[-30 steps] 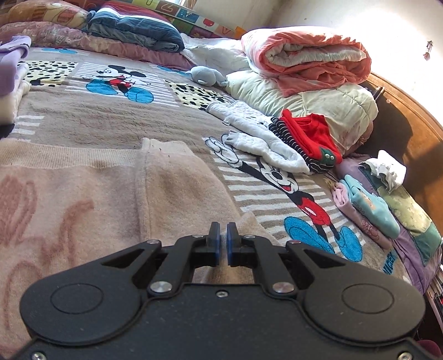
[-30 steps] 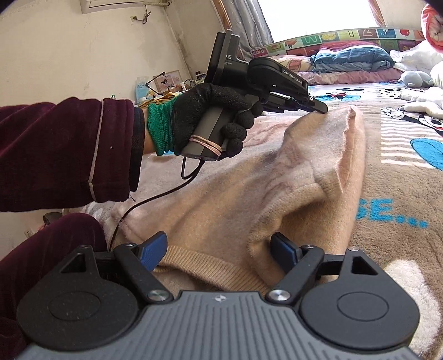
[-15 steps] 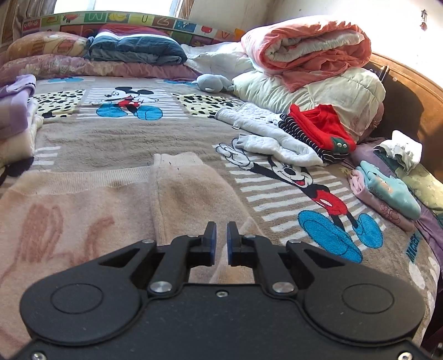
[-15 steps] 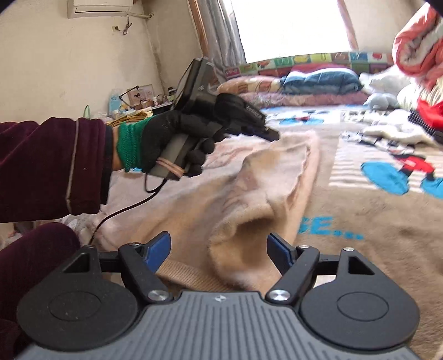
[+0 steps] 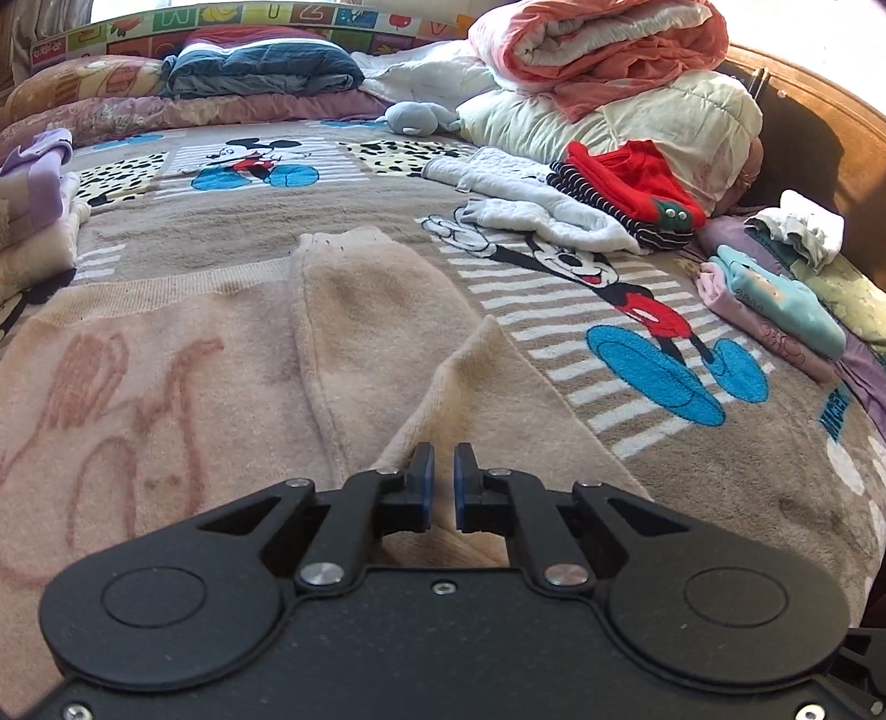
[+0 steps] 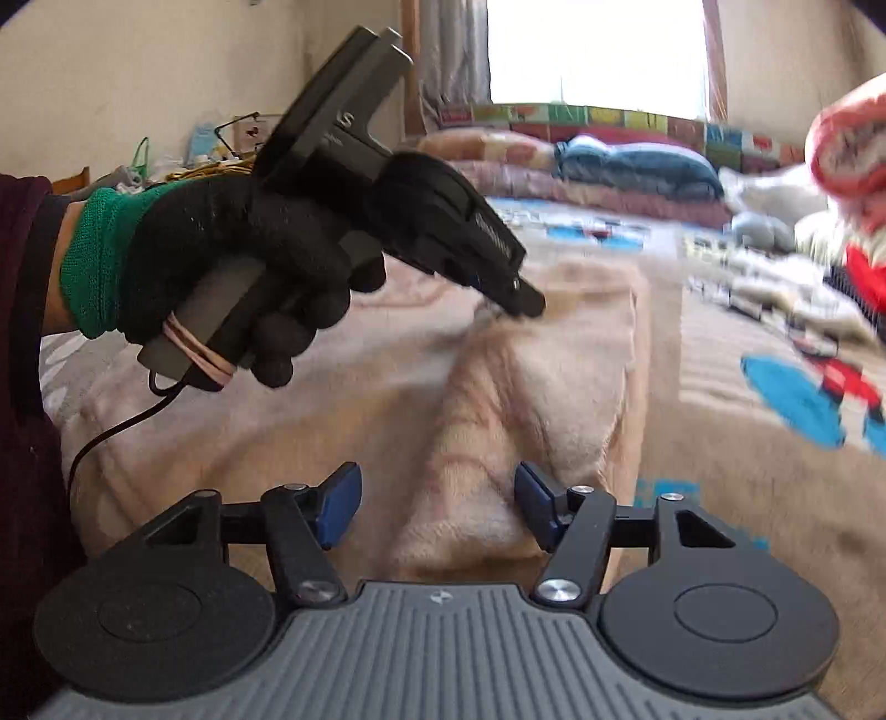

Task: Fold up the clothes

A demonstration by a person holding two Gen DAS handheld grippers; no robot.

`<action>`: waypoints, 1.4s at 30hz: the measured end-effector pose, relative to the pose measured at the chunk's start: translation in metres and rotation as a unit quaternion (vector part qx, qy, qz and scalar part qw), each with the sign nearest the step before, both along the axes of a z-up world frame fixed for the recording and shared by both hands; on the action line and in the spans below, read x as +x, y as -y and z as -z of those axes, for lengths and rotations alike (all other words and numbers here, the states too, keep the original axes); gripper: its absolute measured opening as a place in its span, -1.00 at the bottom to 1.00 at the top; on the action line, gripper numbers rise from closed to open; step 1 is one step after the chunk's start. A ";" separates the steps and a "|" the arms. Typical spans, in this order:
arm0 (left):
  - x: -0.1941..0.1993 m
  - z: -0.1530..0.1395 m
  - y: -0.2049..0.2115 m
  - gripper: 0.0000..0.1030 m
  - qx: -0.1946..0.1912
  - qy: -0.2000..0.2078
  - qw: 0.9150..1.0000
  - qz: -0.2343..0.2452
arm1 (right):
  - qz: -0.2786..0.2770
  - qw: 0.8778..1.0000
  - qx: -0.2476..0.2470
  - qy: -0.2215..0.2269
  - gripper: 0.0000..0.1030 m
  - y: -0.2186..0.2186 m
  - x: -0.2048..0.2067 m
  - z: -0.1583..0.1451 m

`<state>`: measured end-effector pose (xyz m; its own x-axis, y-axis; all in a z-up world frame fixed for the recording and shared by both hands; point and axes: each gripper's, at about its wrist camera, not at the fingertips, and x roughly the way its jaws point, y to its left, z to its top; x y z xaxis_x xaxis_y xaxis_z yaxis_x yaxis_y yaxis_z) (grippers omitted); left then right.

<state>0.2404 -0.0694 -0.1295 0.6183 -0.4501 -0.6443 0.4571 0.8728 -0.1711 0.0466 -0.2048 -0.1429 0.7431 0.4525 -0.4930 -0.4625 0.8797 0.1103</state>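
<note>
A beige knitted sweater (image 5: 166,360) lies spread on the cartoon-mouse blanket, one sleeve folded over its body. My left gripper (image 5: 442,482) is shut on a pinch of the sweater, and a fold of cloth rises up to its jaws. In the right wrist view that same left gripper (image 6: 520,302), held by a black-gloved hand (image 6: 249,266), lifts the sweater (image 6: 554,376) into a ridge. My right gripper (image 6: 437,509) is low over the near end of that ridge. Its jaws are closing with the bunched cloth between them, and the left pad stands clear of it.
Folded children's clothes (image 5: 775,310) are stacked at the bed's right edge by the wooden headboard (image 5: 803,127). A red garment (image 5: 631,171) and a white one (image 5: 526,194) lie before rolled quilts (image 5: 598,50). A purple folded stack (image 5: 27,188) sits at the left.
The right gripper's jaws have narrowed around the bunched cloth, and its view has swung closer to the left gripper. The left gripper stayed shut and shifted with the sweater fold.
</note>
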 end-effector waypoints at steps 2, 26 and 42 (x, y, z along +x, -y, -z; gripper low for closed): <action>0.008 0.007 0.004 -0.93 0.008 -0.007 1.000 0.006 | -0.005 1.000 -0.010 0.003 0.22 -0.003 -0.003 0.002; -0.054 -0.017 -0.017 -0.45 -0.040 0.006 0.995 -0.095 | 0.003 1.000 0.014 0.012 0.29 0.001 -0.019 0.007; -0.183 -0.027 -0.207 -0.07 -0.179 0.013 0.902 -0.393 | 0.051 0.995 0.077 0.032 0.30 0.032 -0.048 -0.020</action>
